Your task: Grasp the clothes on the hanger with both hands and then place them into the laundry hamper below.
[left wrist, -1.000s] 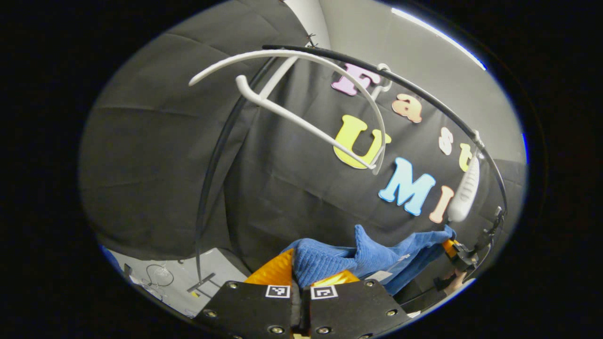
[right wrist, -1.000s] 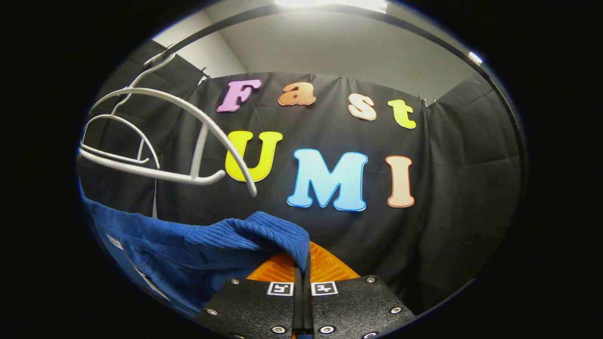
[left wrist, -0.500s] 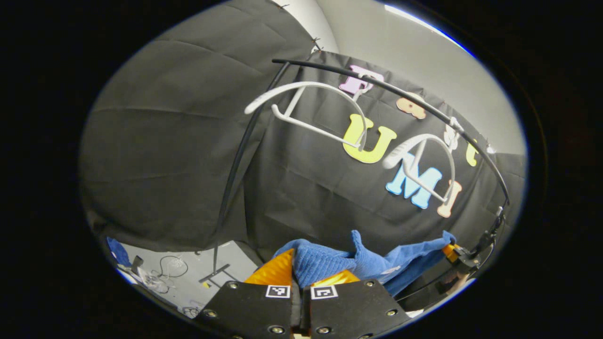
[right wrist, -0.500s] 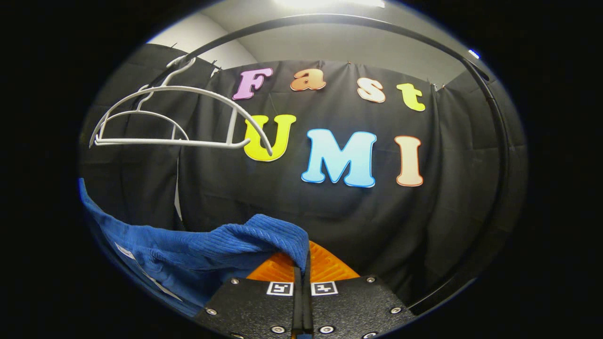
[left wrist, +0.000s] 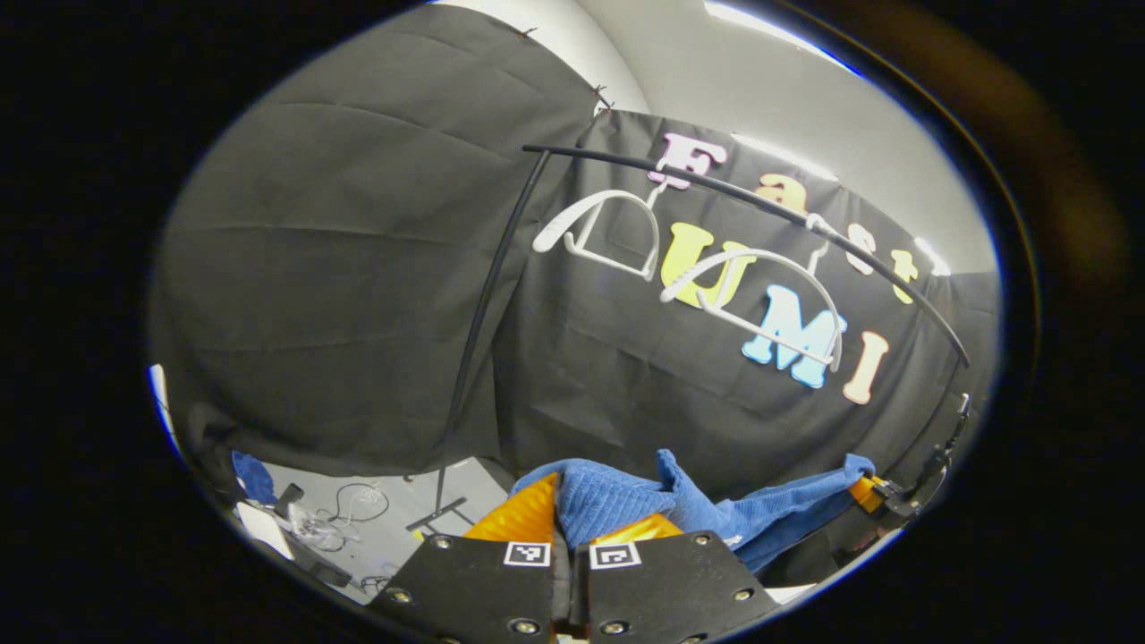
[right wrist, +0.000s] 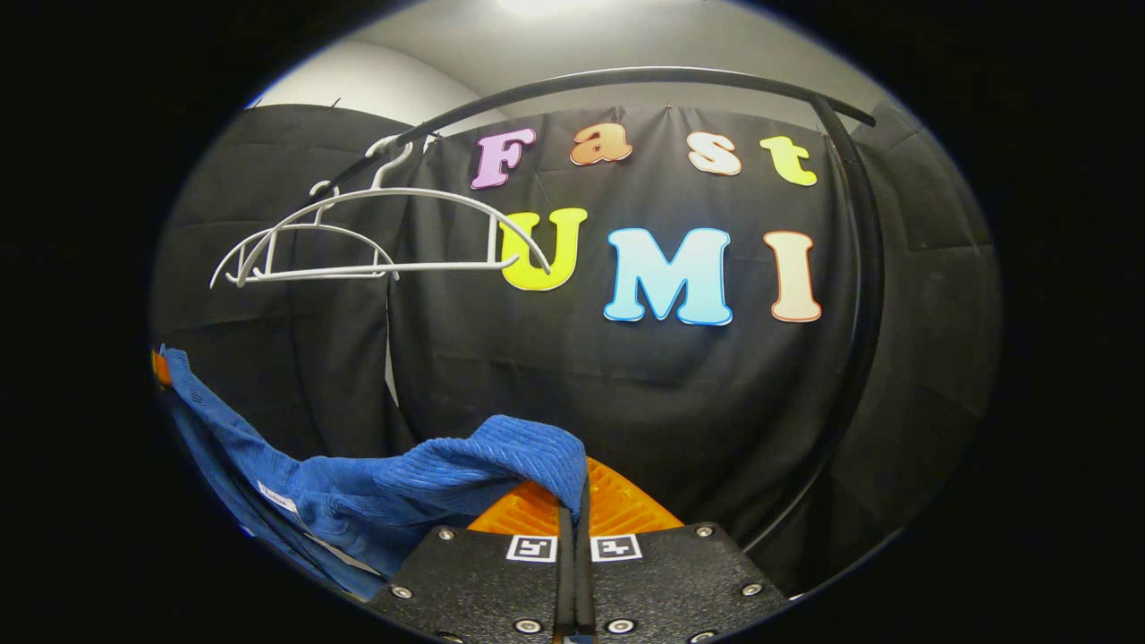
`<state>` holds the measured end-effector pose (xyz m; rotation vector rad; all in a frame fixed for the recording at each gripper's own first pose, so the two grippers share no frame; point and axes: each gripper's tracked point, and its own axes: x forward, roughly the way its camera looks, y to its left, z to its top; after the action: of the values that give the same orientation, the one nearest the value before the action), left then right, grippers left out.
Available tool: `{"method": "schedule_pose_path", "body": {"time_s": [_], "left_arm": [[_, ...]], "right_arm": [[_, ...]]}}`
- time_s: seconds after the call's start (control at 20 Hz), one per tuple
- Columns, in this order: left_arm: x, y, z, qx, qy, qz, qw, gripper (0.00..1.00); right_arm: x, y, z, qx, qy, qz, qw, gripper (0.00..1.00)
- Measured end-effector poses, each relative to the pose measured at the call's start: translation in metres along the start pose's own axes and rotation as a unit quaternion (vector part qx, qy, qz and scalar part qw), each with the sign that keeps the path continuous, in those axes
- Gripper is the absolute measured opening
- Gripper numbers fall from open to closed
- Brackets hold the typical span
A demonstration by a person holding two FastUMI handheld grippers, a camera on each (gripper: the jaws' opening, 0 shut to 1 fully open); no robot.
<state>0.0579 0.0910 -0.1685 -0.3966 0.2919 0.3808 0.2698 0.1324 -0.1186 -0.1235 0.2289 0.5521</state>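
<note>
In the left gripper view, the left gripper (left wrist: 571, 523) is clamped on one end of the blue ribbed garment (left wrist: 617, 501), both fingers pressed on the cloth, and the garment stretches off to the right to the right gripper (left wrist: 872, 494), seen far off at its other end. In the right gripper view, the right gripper (right wrist: 574, 501) is likewise closed on the blue cloth — a fold drapes over its fingers and the rest sags away to the lower left. The garment hangs between the two grippers, off and below the two bare white hangers (right wrist: 376, 237) — these hang side by side on the black rail (right wrist: 626, 79) in front of the black cloth wall.
</note>
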Motion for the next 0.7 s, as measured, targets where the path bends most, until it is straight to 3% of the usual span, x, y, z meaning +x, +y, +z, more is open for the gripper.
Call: {"method": "schedule_pose_path", "body": {"time_s": [0.25,0.5,0.7], "left_arm": [[-0.005,-0.01,-0.011,0.061,0.016,-0.02,0.998,0.01],[-0.02,-0.032,-0.016,0.128,0.033,-0.08,0.988,0.0],[-0.028,-0.04,-0.029,0.145,0.041,-0.129,0.98,0.01]], "right_arm": [[-0.036,-0.002,-0.024,0.023,0.043,-0.018,0.999,0.0],[-0.07,0.016,-0.018,0.051,0.058,-0.051,0.996,0.0],[-0.086,0.041,-0.004,0.068,0.05,-0.067,0.994,0.0]]}}
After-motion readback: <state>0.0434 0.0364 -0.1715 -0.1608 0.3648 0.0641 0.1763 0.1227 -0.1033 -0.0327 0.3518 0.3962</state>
